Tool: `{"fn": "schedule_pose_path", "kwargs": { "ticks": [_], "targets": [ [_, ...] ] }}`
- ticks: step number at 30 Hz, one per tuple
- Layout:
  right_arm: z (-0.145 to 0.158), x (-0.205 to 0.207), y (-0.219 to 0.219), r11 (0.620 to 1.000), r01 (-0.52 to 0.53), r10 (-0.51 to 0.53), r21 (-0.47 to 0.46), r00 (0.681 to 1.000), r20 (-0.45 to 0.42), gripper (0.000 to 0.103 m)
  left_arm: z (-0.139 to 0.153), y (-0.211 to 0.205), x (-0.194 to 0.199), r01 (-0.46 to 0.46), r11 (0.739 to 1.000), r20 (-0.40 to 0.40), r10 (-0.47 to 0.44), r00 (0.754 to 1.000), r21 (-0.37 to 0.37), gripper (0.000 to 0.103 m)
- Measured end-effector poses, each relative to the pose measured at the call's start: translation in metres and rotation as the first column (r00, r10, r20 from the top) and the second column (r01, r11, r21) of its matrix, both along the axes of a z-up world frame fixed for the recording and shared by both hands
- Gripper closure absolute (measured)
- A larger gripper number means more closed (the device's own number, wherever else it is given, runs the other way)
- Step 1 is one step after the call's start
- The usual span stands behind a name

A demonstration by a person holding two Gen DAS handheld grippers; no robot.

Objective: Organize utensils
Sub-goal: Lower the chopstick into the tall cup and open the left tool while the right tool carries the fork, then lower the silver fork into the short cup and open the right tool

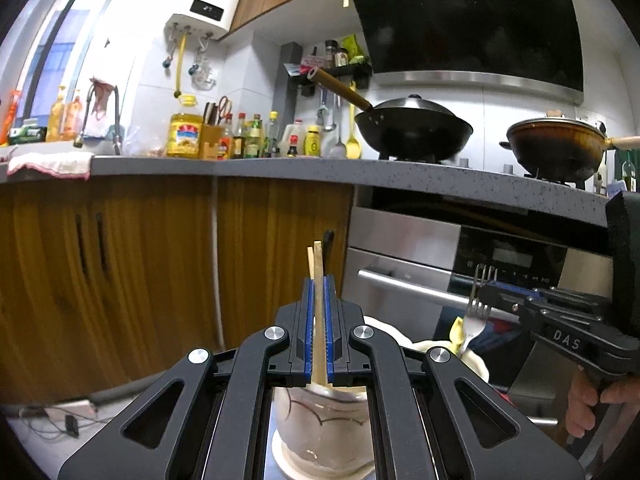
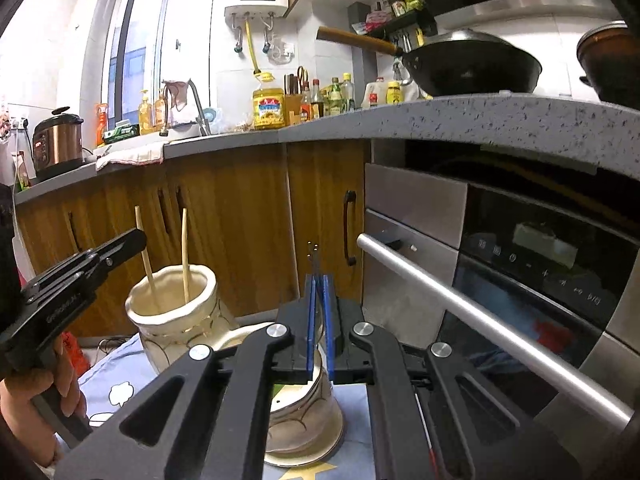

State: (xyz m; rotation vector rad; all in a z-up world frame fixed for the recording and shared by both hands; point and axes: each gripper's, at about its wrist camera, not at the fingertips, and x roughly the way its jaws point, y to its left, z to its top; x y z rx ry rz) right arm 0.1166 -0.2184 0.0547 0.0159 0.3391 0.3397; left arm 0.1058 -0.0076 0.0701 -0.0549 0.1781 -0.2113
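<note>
My left gripper (image 1: pixel 319 280) is shut on a wooden chopstick (image 1: pixel 319 320) that stands upright, its lower end inside a white ceramic cup (image 1: pixel 320 428). A second chopstick (image 2: pixel 185 248) leans free in that same cup (image 2: pixel 176 312). From the right wrist view, the left gripper (image 2: pixel 136 240) reaches over this cup from the left. My right gripper (image 2: pixel 319 278) is shut on a metal fork (image 2: pixel 313 254), tines up, over a second ceramic cup (image 2: pixel 308 412). In the left wrist view the right gripper (image 1: pixel 486 292) and the fork (image 1: pixel 476 312) hang above that cup (image 1: pixel 476 360).
Both cups stand on a blue patterned cloth (image 2: pixel 120 380). Straight ahead are wooden cabinet doors (image 2: pixel 240 220) and a steel oven with a long bar handle (image 2: pixel 480 320). Above runs a grey countertop (image 1: pixel 280 168) with bottles and two woks. A hand (image 2: pixel 36 392) holds the left gripper.
</note>
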Motion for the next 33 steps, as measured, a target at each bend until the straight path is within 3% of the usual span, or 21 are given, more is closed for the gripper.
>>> {"fn": "schedule_pose_path", "kwargs": {
  "ticks": [4,7,12,15,18,22,23,25,28,33],
  "targets": [
    [-0.002,0.001,-0.003,1.000,0.005,-0.005,0.015,1.000,-0.010,0.099,-0.003,0.003,0.003,0.007,1.000,-0.025,-0.007,1.000,-0.016,0.097],
    [-0.002,0.001,-0.004,1.000,0.008,-0.007,0.017,1.000,-0.012,0.099,-0.005,0.004,0.004,-0.003,1.000,-0.031,0.002,1.000,-0.024,0.086],
    [-0.001,0.003,-0.008,0.999,0.003,-0.002,0.039,1.000,-0.023,0.096,-0.005,0.006,0.003,-0.012,0.999,-0.032,0.011,0.999,-0.033,0.080],
    [0.000,0.002,-0.012,0.998,-0.007,0.008,0.068,1.000,-0.020,0.066,-0.005,0.006,0.004,-0.014,0.999,-0.040,0.013,0.999,-0.037,0.068],
    [0.003,-0.002,-0.012,0.998,-0.001,0.001,0.063,1.000,0.001,0.060,-0.005,0.006,0.003,-0.017,0.999,-0.041,0.015,0.999,-0.035,0.063],
    [0.008,-0.011,-0.016,0.996,-0.008,0.005,0.090,0.999,0.040,0.021,-0.004,0.008,-0.001,-0.025,0.999,-0.033,0.024,0.999,-0.036,0.047],
    [0.009,-0.012,-0.016,0.996,-0.008,0.003,0.093,0.999,0.050,0.018,-0.003,0.008,-0.002,-0.027,0.999,-0.030,0.026,0.999,-0.034,0.045],
    [0.012,-0.017,-0.016,0.996,-0.001,-0.006,0.089,0.997,0.073,0.008,-0.002,0.009,-0.005,-0.038,0.999,-0.022,0.037,0.999,-0.028,0.028],
    [0.016,-0.027,-0.015,0.996,0.012,-0.021,0.087,0.995,0.100,0.005,0.000,0.012,-0.014,-0.057,0.998,-0.006,0.057,0.998,-0.023,0.011],
    [0.018,-0.043,-0.007,0.997,-0.001,-0.006,0.077,0.996,0.087,0.005,0.002,0.022,-0.031,-0.082,0.997,0.001,0.082,0.997,-0.004,0.005]
  ]
}}
